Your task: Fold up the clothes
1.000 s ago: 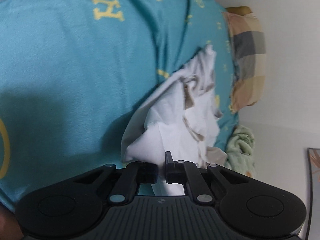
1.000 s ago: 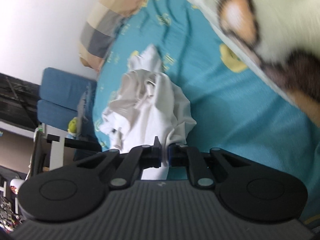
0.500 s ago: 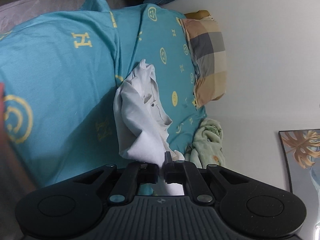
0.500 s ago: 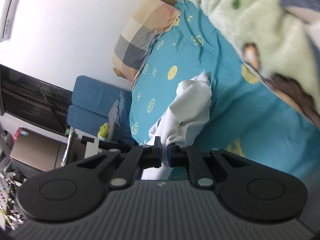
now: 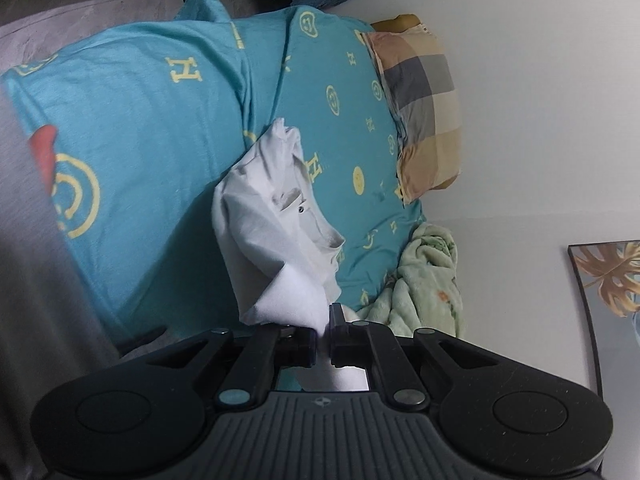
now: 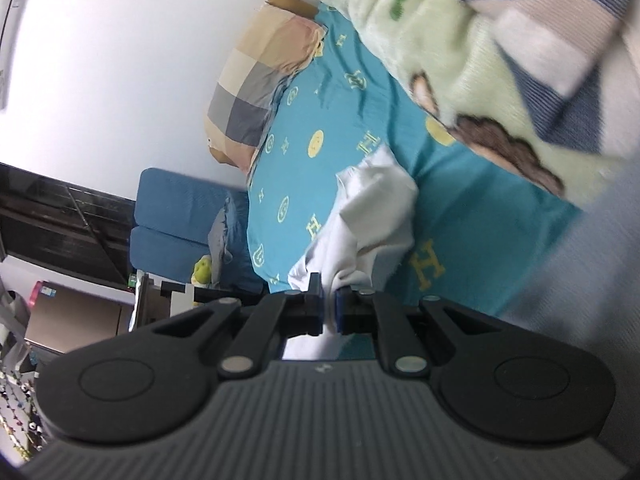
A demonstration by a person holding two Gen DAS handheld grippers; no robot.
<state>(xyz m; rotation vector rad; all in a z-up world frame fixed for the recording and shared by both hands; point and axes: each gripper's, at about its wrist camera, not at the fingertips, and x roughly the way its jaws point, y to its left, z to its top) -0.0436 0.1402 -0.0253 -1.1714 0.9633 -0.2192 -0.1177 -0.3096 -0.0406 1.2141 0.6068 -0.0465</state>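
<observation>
Much of the white shirt point(image 5: 272, 240) is bunched on itself, so its sleeves and hem cannot be made out; only a collar edge and one small dark button show from the left wrist view. The pinched part of the cloth is hidden between the fingers and behind each gripper's black body, and the lower end of the shirt is cut off there. A blurred grey shape fills the right edge of the right wrist view, too unclear to identify. The left gripper point(image 5: 324, 332) has its jaws nearly together, clamped on a fold of the shirt, which runs away from the fingertips over the teal bedsheet point(image 5: 140, 120). The right gripper point(image 6: 329, 308) is likewise closed tight on another part of the shirt point(image 6: 372, 216), the fabric rising from its tips. The shirt hangs above the bedsheet point(image 6: 320, 112), near its middle, with the checked pillow point(image 5: 424, 104) at the sheet's far end and the pale green blanket point(image 5: 424, 280) along its edge.
</observation>
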